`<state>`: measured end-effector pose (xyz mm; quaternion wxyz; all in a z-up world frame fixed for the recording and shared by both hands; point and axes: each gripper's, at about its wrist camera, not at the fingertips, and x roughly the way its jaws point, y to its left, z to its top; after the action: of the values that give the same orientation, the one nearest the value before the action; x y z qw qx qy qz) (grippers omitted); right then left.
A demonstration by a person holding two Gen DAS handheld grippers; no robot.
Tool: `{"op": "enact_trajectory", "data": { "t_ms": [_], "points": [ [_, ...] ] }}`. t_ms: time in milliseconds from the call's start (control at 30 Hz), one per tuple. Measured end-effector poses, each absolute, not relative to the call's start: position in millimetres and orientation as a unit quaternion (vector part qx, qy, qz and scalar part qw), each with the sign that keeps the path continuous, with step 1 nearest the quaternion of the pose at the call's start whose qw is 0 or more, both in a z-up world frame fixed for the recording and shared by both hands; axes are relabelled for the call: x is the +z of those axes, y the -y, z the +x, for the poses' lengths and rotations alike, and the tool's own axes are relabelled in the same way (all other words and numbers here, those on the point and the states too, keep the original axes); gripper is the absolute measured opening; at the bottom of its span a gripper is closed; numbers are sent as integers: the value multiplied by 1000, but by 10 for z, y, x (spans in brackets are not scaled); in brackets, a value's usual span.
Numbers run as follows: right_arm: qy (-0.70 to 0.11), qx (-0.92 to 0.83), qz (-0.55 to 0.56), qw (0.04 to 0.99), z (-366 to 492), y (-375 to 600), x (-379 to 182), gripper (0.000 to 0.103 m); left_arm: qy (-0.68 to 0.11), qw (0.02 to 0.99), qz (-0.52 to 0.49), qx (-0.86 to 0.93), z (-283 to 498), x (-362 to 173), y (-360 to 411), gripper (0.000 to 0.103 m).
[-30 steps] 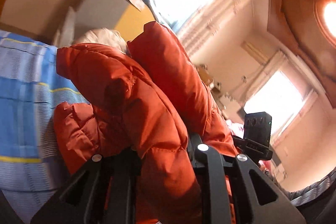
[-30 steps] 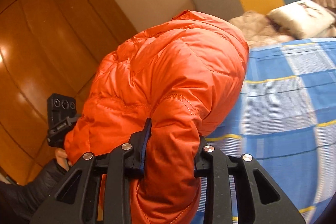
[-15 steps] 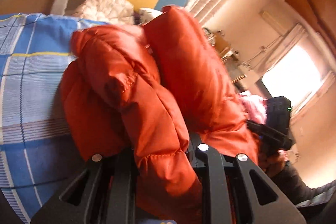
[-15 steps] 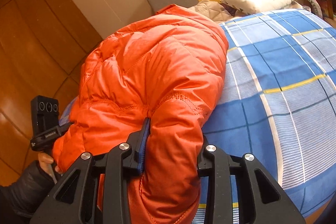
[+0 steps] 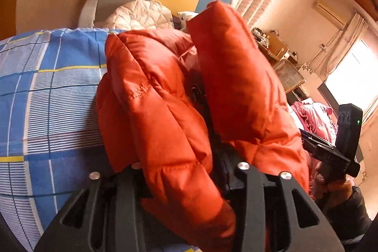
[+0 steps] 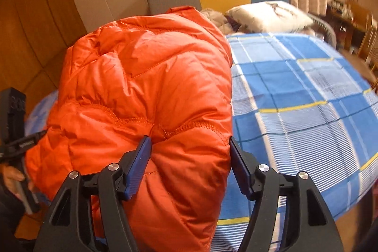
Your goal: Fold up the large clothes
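Both my left gripper [image 5: 182, 171] and right gripper [image 6: 189, 157] pinch the puffy orange quilted down jacket [image 6: 146, 91]; slick, springy padding could squirt free.

A bed [image 6: 295, 96] with blue plaid sheet carries the orange puffer jacket [image 6: 146, 86] and a pillow [image 6: 269, 15].

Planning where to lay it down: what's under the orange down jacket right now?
The blue plaid bedsheet shows beneath and beside the orange down jacket; whatever lies directly under its bulk is hidden.
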<state>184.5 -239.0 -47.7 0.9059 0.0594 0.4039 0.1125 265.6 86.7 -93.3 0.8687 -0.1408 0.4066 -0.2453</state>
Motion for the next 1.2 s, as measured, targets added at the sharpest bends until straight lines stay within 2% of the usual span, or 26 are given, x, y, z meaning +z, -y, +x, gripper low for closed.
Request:
{"op": "enact_trajectory", "data": {
  "t_ms": [33, 167, 433, 800, 1200],
  "points": [
    [-401, 107, 50, 909, 1826, 2371, -452, 66, -402, 871, -147, -239, 2628, -908, -888, 49],
    [-392, 95, 36, 914, 1798, 2353, -401, 66, -386, 877, -167, -232, 2456, -817, -971, 60],
    [-373, 90, 1, 924, 1610, 2173, -257, 66, -369, 896, -153, -196, 2157, -736, -997, 67],
    [-367, 72, -42, 927, 1397, 1907, -219, 66, -351, 914, -115, -168, 1889, -614, -860, 68],
    [-377, 66, -75, 921, 1438, 1607, -408, 66, -368, 910, -109, -155, 1947, -786, -867, 69]
  ]
}}
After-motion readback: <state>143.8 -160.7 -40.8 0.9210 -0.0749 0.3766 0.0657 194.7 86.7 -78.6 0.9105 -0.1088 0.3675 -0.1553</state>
